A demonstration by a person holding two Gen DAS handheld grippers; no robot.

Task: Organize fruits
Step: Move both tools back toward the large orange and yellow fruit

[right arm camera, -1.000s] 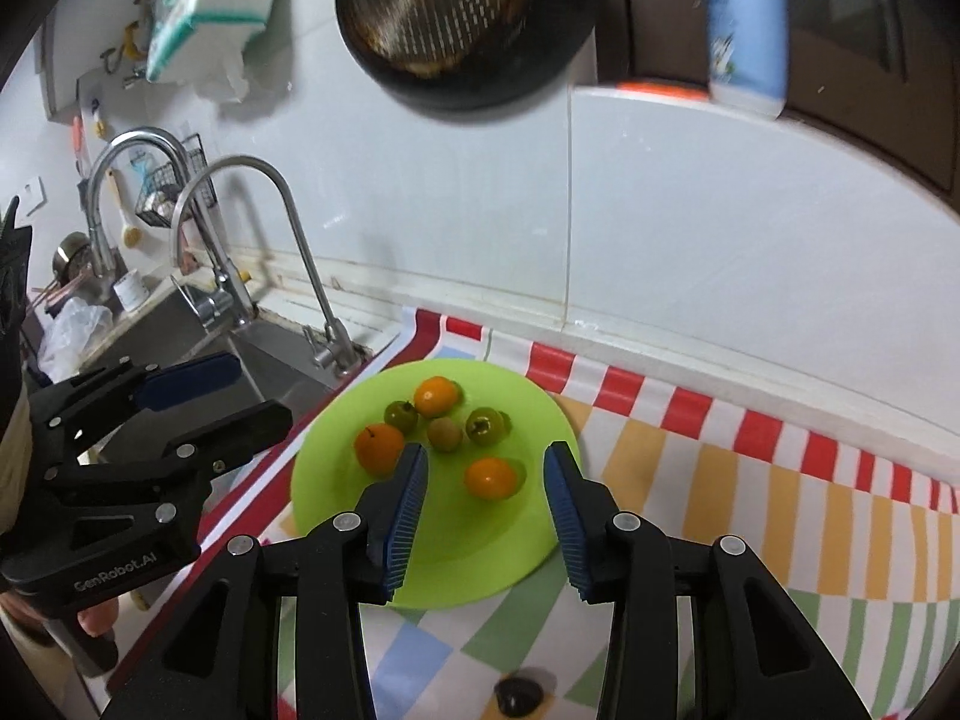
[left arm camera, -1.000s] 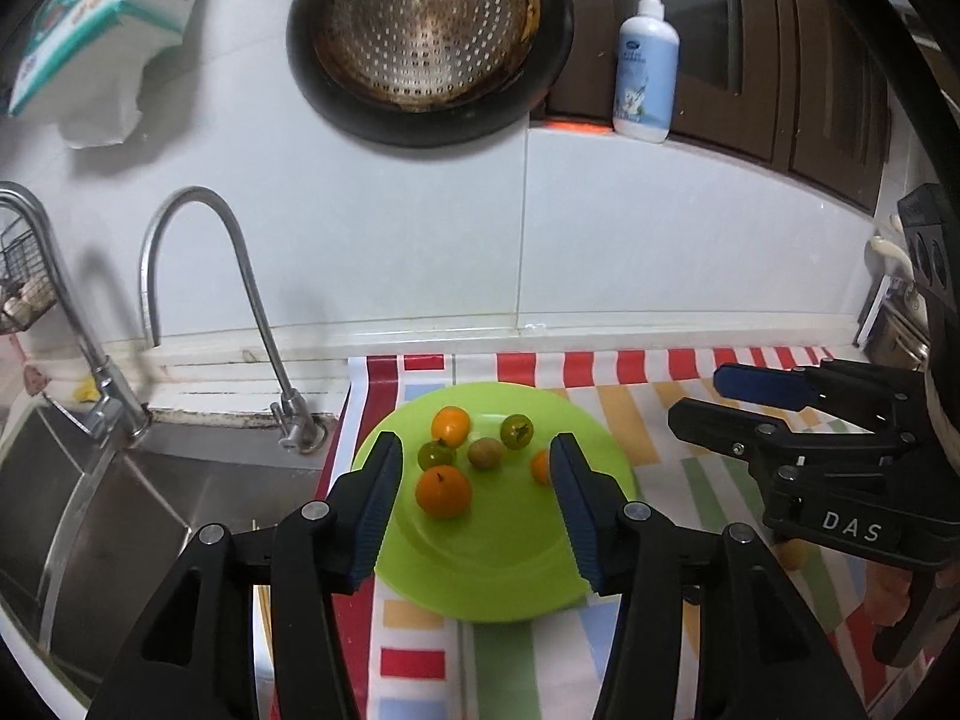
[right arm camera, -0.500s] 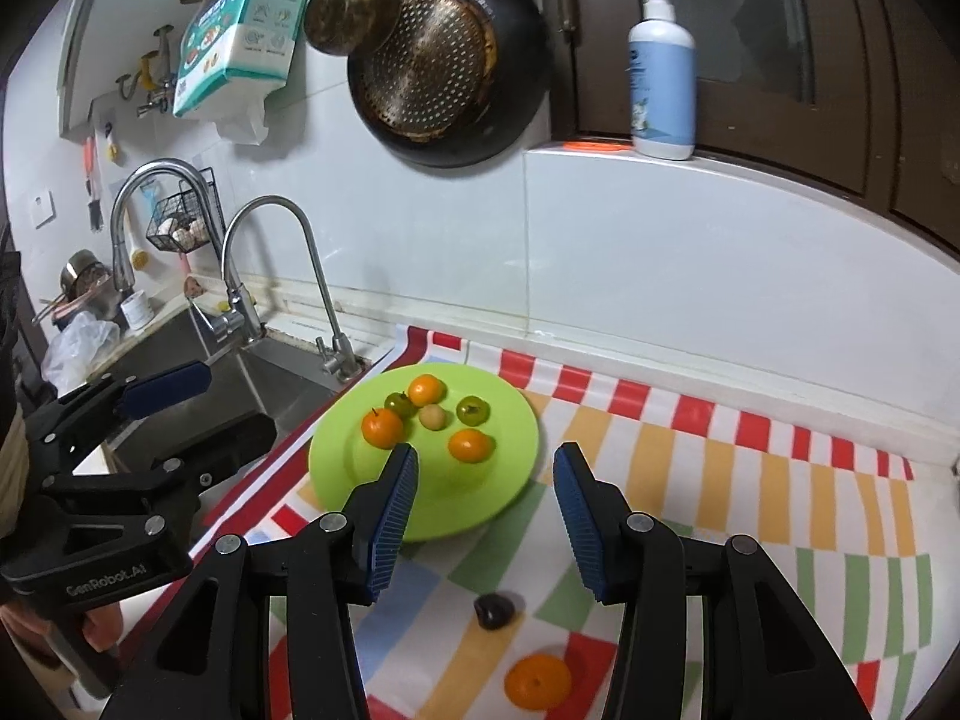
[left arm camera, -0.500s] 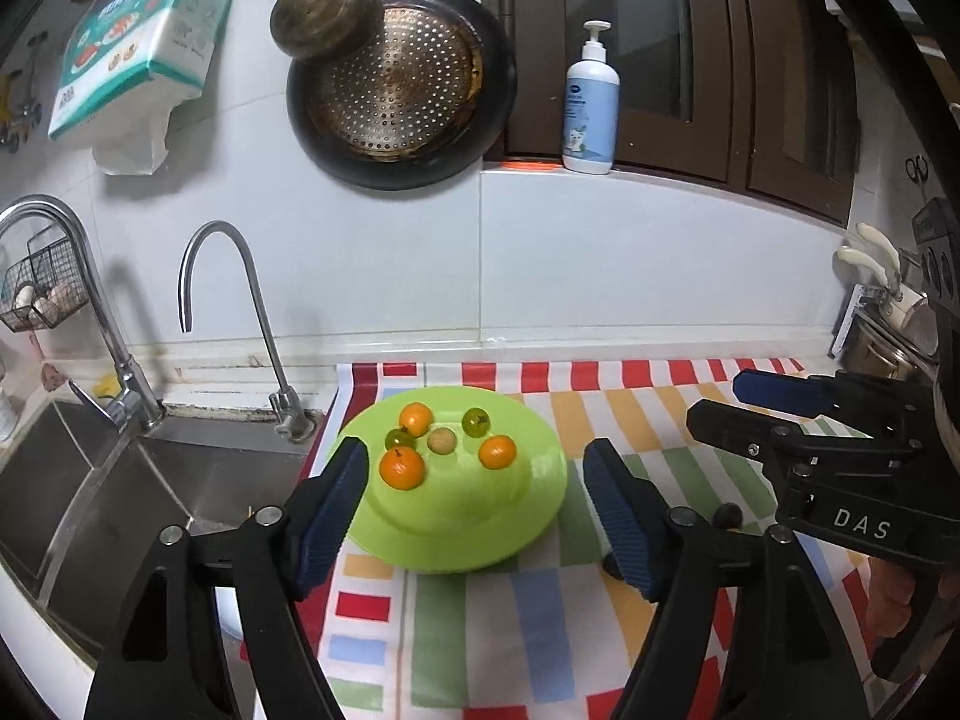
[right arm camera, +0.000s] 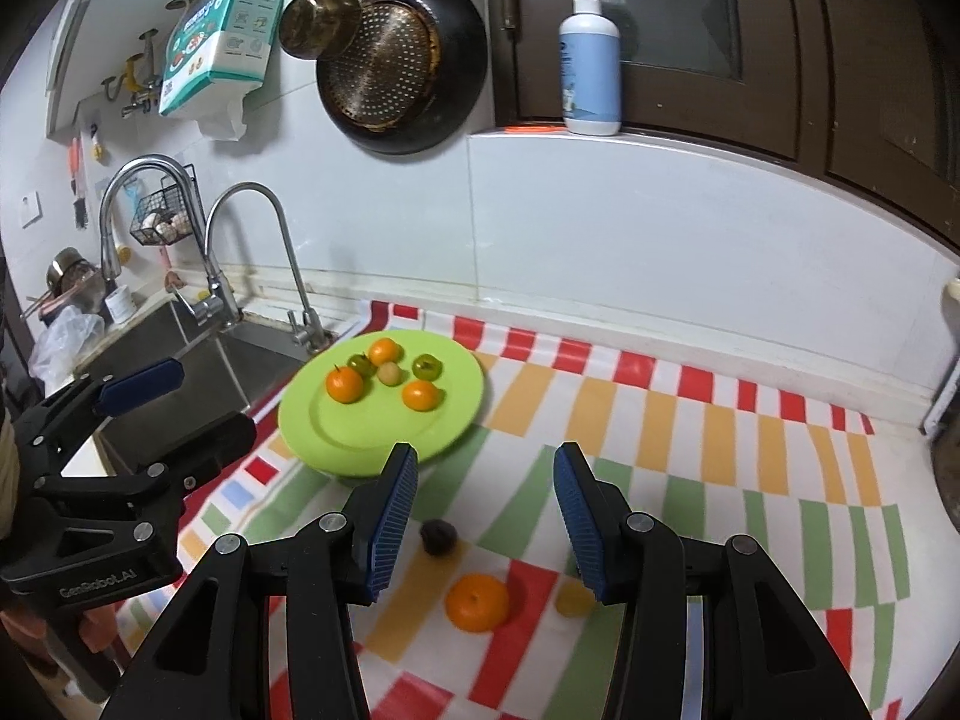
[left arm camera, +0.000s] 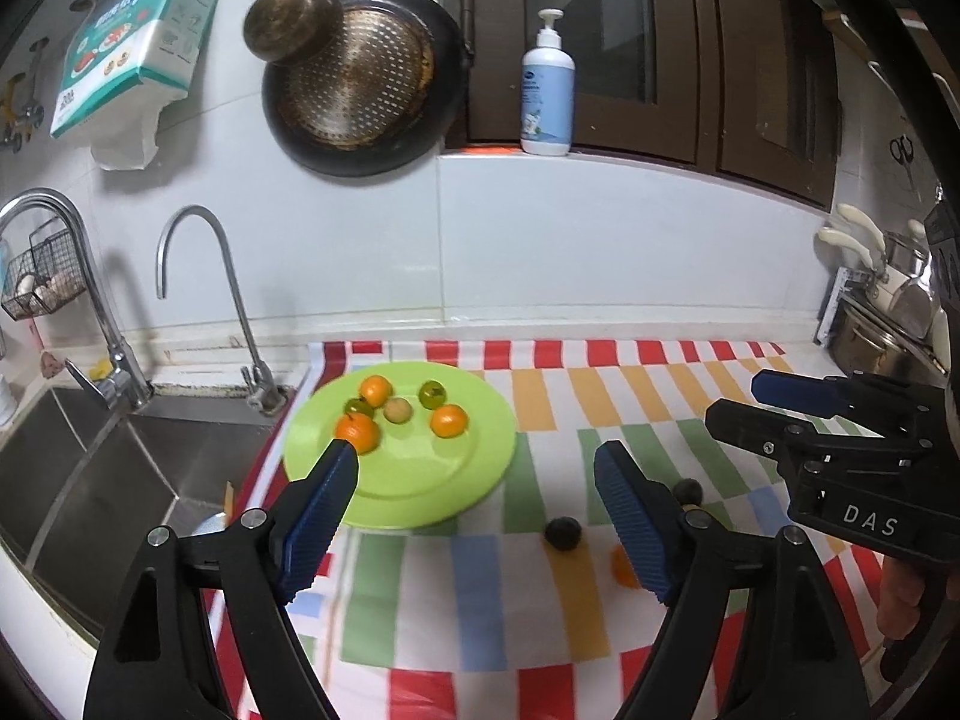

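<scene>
A lime green plate (left arm camera: 420,480) (right arm camera: 336,432) on the striped cloth holds several small fruits: oranges (left arm camera: 449,420) (right arm camera: 344,385), green ones (right arm camera: 426,366) and a pale one (right arm camera: 389,372). On the cloth nearer me lie a dark fruit (left arm camera: 563,533) (right arm camera: 437,536), an orange (right arm camera: 477,602), partly hidden in the left wrist view (left arm camera: 623,567), and a small yellow fruit (right arm camera: 573,599). My left gripper (left arm camera: 474,516) is open and empty, above the plate's near edge. My right gripper (right arm camera: 485,510) is open and empty, above the loose fruits.
A steel sink (left arm camera: 90,474) with two taps (left arm camera: 198,276) lies left of the plate. A pan (left arm camera: 360,84) hangs on the white wall, a soap bottle (left arm camera: 546,90) stands on the ledge. Pots (left arm camera: 888,324) stand at the far right. The striped cloth (right arm camera: 690,462) stretches right.
Both grippers have pulled back and up from the plate, so more of the counter and the loose fruits show. The left jaws have spread wider. The fruits have not moved.
</scene>
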